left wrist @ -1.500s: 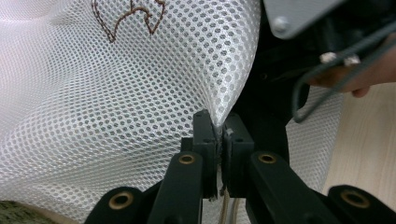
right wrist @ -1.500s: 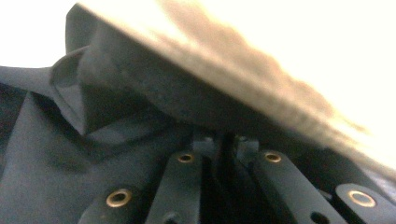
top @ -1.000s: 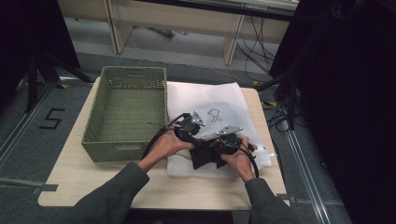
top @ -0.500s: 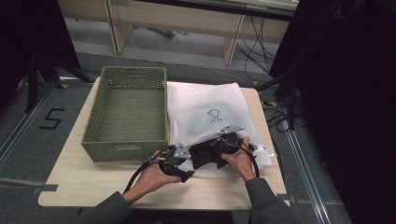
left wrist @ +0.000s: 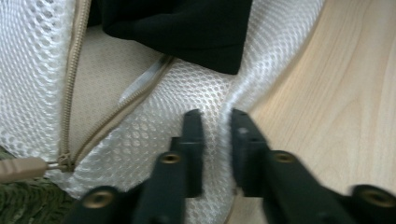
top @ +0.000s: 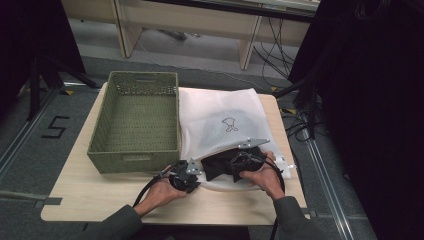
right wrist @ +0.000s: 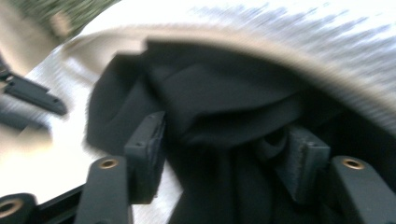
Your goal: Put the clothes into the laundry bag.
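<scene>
At six o'clock on the counter [top: 90, 200], left tool [left wrist: 212, 140] is pinching mesh bag [top: 215, 115] narrowly, apparently anchoring it; right tool [right wrist: 229, 154], wide, is straddling black garment [right wrist: 215, 98].

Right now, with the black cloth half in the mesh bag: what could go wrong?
1. The left gripper pinches just a thin fold of the white mesh bag near its corner; a pull could slip it free or stretch the mesh.
2. The right gripper has open jaws around the black cloth, so the cloth may bunch at the opening.
3. The cloth lies close to the beige zipper and could catch on it.
</scene>
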The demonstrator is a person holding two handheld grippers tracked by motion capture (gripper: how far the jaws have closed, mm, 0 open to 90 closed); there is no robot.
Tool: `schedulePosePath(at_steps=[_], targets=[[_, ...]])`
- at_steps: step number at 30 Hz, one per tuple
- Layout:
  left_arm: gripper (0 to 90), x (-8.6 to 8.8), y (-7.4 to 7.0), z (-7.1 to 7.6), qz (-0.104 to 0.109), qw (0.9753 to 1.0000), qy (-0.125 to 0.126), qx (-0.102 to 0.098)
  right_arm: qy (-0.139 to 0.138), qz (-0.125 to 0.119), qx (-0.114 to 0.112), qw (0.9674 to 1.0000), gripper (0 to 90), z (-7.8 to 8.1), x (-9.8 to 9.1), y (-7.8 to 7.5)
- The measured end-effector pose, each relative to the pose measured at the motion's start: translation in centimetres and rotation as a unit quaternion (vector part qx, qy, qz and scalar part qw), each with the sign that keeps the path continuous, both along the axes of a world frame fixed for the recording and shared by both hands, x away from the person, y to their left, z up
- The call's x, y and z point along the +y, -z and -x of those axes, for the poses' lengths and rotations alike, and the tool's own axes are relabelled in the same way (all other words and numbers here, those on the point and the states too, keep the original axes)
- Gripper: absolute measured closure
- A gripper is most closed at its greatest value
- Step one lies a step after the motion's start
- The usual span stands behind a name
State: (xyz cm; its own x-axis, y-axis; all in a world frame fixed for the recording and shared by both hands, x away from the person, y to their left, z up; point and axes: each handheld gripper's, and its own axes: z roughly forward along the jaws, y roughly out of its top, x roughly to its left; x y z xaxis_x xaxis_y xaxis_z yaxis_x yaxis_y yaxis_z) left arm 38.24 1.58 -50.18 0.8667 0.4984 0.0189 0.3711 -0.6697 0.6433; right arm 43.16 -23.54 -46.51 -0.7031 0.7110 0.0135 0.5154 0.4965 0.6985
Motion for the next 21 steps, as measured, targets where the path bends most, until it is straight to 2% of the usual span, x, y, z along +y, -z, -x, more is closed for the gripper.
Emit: schedulePosePath(at_steps=[1, 3, 4, 5, 6, 8, 9, 10, 11, 12, 13, 14, 16, 18, 20, 21], targets=[[83.7, -0.1, 0.0, 0.3, 0.000, 1.0000, -0.001, 0.002, -0.005, 0.002, 0.012, 0.9999, 39.0, 0.4, 0.1, 0.1], [85.3, -0.1, -0.3, 0.7, -0.014, 0.9998, 0.017, 0.002, -0.013, 0.013, 0.023, 0.9996, 38.0, 0.9, 0.3, 0.3], [86.0, 0.0, -0.5, 0.8, -0.030, 0.9989, 0.035, -0.001, -0.019, 0.022, 0.025, 0.9993, 37.8, 1.0, 0.4, 0.6], [86.1, 0.0, -0.5, 1.1, -0.030, 0.9989, 0.036, 0.006, -0.015, 0.017, 0.043, 0.9988, 37.8, 1.3, 0.7, 0.7], [86.2, 0.1, -0.5, 1.2, -0.034, 0.9985, 0.042, 0.002, -0.026, 0.031, 0.033, 0.9986, 37.8, 1.1, 0.7, 1.0], [86.2, 0.3, -0.4, 1.8, -0.033, 0.9986, 0.040, 0.003, -0.026, 0.042, 0.051, 0.9975, 39.1, 1.3, 1.1, 1.3], [86.2, 0.5, -0.5, 1.8, -0.040, 0.9979, 0.051, -0.001, -0.031, 0.055, 0.053, 0.9966, 42.3, 1.4, 1.4, 1.5], [86.2, 0.5, -0.3, 2.1, -0.030, 0.9987, 0.040, 0.006, -0.034, 0.061, 0.051, 0.9962, 46.5, 1.5, 1.7, 1.8], [86.2, 0.7, -0.4, 2.1, -0.033, 0.9985, 0.043, 0.008, -0.034, 0.080, 0.050, 0.9949, 53.5, 1.5, 1.9, 2.0], [86.2, 0.7, -0.4, 2.1, -0.032, 0.9986, 0.042, 0.007, -0.040, 0.104, 0.038, 0.9930, 61.2, 1.5, 2.1, 2.2], [86.3, 0.7, -0.3, 2.2, -0.032, 0.9986, 0.042, 0.006, -0.049, 0.116, 0.020, 0.9918, 67.3, 1.3, 2.2, 2.3], [86.3, 0.7, -0.4, 2.1, -0.036, 0.9982, 0.048, 0.000, -0.046, 0.123, 0.024, 0.9910, 73.8, 1.0, 2.2, 2.2], [86.3, 0.7, -0.3, 2.2, -0.031, 0.9987, 0.040, 0.008, -0.043, 0.121, 0.011, 0.9916, 81.7, 0.5, 2.2, 2.3], [86.3, 0.6, -0.3, 2.2, -0.031, 0.9987, 0.039, 0.008, -0.027, 0.130, -0.013, 0.9911, 83.3, -0.1, 2.6, 2.5], [86.3, 0.6, -0.4, 2.2, -0.032, 0.9987, 0.040, 0.006, -0.017, 0.141, -0.014, 0.9897, 83.7, -1.1, 2.8, 2.3], [86.3, 0.6, -0.4, 2.2, -0.031, 0.9987, 0.040, 0.002, -0.011, 0.143, -0.024, 0.9894, 83.8, -1.9, 2.8, 2.2]])
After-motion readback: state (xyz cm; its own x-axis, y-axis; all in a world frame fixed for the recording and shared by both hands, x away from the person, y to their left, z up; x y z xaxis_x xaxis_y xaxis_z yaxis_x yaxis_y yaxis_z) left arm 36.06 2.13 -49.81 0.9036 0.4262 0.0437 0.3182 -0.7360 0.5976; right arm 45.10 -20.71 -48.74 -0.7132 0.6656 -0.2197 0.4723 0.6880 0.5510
